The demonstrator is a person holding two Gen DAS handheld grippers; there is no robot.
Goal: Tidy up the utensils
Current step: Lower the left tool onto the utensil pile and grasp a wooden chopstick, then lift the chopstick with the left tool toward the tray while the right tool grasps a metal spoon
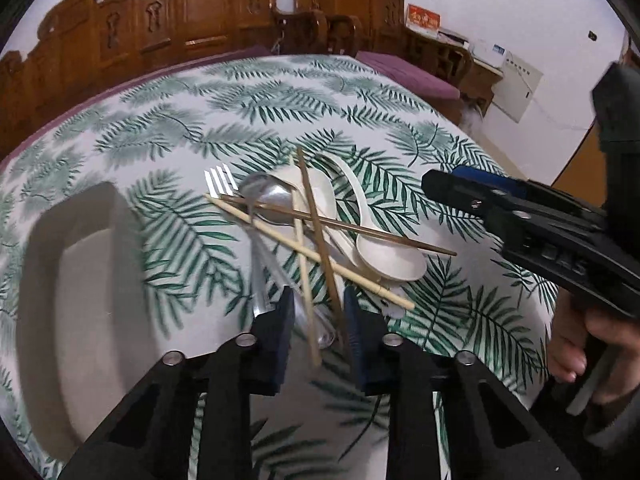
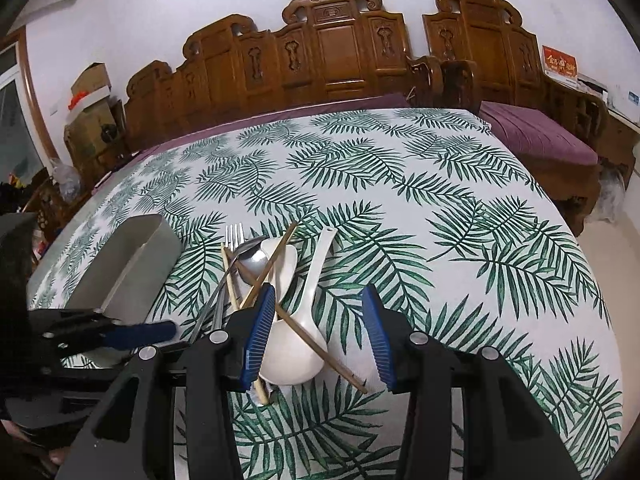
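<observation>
A pile of utensils lies on the leaf-print tablecloth: a steel fork (image 1: 219, 182), a steel spoon (image 1: 269, 202), two white ceramic spoons (image 1: 390, 257), pale bamboo chopsticks (image 1: 304, 248) and dark brown chopsticks (image 1: 325, 258). My left gripper (image 1: 319, 306) is open just above the near ends of the handles and chopsticks, holding nothing. My right gripper (image 2: 318, 338) is open over the bowl of the nearer white spoon (image 2: 294, 360) and a brown chopstick (image 2: 320, 350). It shows in the left wrist view (image 1: 444, 186) at right.
A grey oblong tray (image 1: 86, 276) lies left of the pile, also in the right wrist view (image 2: 132, 264). Carved wooden benches (image 2: 336, 52) with purple cushions (image 2: 536, 136) stand behind the table. A hand (image 1: 576, 344) holds the right gripper.
</observation>
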